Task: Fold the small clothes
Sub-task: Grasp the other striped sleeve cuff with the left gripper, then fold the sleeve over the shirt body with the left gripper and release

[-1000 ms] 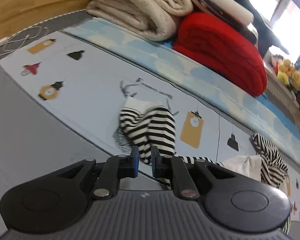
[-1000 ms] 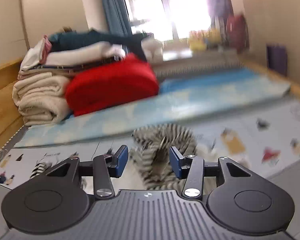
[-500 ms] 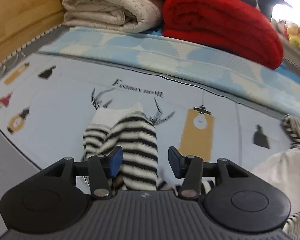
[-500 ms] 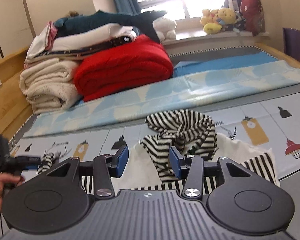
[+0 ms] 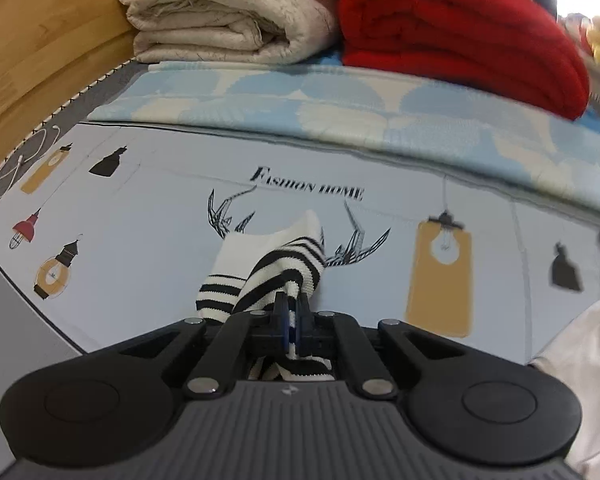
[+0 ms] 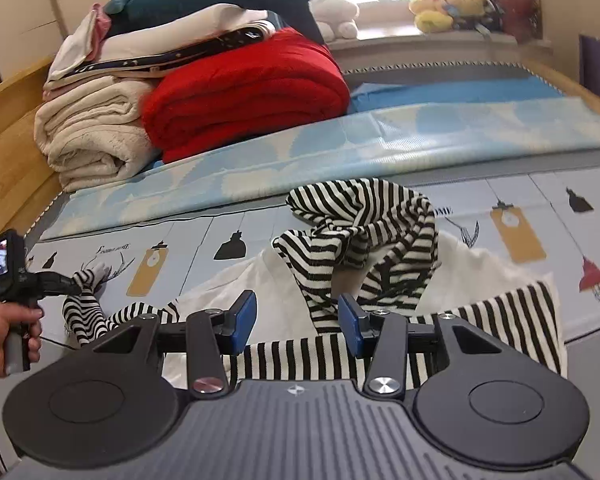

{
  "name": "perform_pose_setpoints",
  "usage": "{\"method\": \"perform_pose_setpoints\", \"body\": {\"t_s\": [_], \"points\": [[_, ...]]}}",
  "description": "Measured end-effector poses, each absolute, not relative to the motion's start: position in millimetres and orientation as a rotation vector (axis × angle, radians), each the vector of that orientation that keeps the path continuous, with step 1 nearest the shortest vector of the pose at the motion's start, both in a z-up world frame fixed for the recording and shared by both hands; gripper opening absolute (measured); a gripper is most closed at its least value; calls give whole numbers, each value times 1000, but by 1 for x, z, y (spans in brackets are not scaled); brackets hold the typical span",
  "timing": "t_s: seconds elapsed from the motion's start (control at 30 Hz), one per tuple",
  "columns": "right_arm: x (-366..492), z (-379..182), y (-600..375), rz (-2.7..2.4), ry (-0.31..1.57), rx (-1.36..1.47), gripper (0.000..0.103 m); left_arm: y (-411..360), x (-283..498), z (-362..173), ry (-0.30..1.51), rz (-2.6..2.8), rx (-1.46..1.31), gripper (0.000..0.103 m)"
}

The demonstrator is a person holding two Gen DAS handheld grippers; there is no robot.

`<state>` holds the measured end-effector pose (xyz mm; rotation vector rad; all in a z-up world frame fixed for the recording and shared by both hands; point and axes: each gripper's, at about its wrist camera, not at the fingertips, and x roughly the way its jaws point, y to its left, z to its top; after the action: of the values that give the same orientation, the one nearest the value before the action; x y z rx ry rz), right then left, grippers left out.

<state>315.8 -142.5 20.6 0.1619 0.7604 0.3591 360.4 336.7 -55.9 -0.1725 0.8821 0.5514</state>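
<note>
My left hand-held gripper [image 5: 291, 316] has just been closing, and its jaws now stand pressed together on the cuff end of the striped sleeve [image 5: 268, 268], the knit bunched between the pads and trailing under the gripper body. The garment, a black-and-white striped top [image 6: 364, 240], lies crumpled on the printed play mat [image 5: 140, 208], its body heaped in front of my right hand-held gripper [image 6: 298, 318] with a white layer [image 6: 252, 280] showing under it; the sleeve runs off toward the left hand [image 6: 4, 332] in the right wrist view. The right jaws stand spread, hovering over the striped hem; I cannot tell whether any cloth touches the pads. Step in hand, as I judge it: draw the sleeve out straight before any fold. To do it well I would pull low along the mat, away from the heap, so the sleeve lays flat and untwisted. The pinch looks to take a fold of fabric, not one layer, so I would check that the cuff does not roll. The right gripper should pin or grasp the hem first, or the whole heap will likely drag. The red blanket [image 5: 460, 28] and cream blanket [image 5: 220, 12] are well apart, out of the way.
</note>
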Motion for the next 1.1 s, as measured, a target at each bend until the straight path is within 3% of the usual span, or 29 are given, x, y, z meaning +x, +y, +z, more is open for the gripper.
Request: {"method": "perform_pose_setpoints", "body": {"t_s": [0.17,0.43,0.5,0.53,0.57,0.6,0.83,0.93,1.1], "points": [[319,13,-147,347,802,221,48,305,335,0,758,408,-271,2],[325,-4,-174,330,921,396,48,134,273,75,609,-238,-224,3],[325,-11,-189,303,947,473,48,104,261,67,681,-363,-240,10],[325,-13,-196,283,954,501,48,90,260,58,765,-421,-237,27],[325,-16,-203,263,958,523,48,81,261,52,838,-449,-213,37],[325,-18,-211,238,961,542,48,75,259,49,862,-424,-170,37],[324,-27,-247,133,969,558,48,116,262,64,852,-243,-223,37],[323,-35,-251,91,993,532,48,136,261,42,824,-172,-212,37],[327,-68,-241,101,1138,478,48,174,284,12,942,-7,-231,35]]}}
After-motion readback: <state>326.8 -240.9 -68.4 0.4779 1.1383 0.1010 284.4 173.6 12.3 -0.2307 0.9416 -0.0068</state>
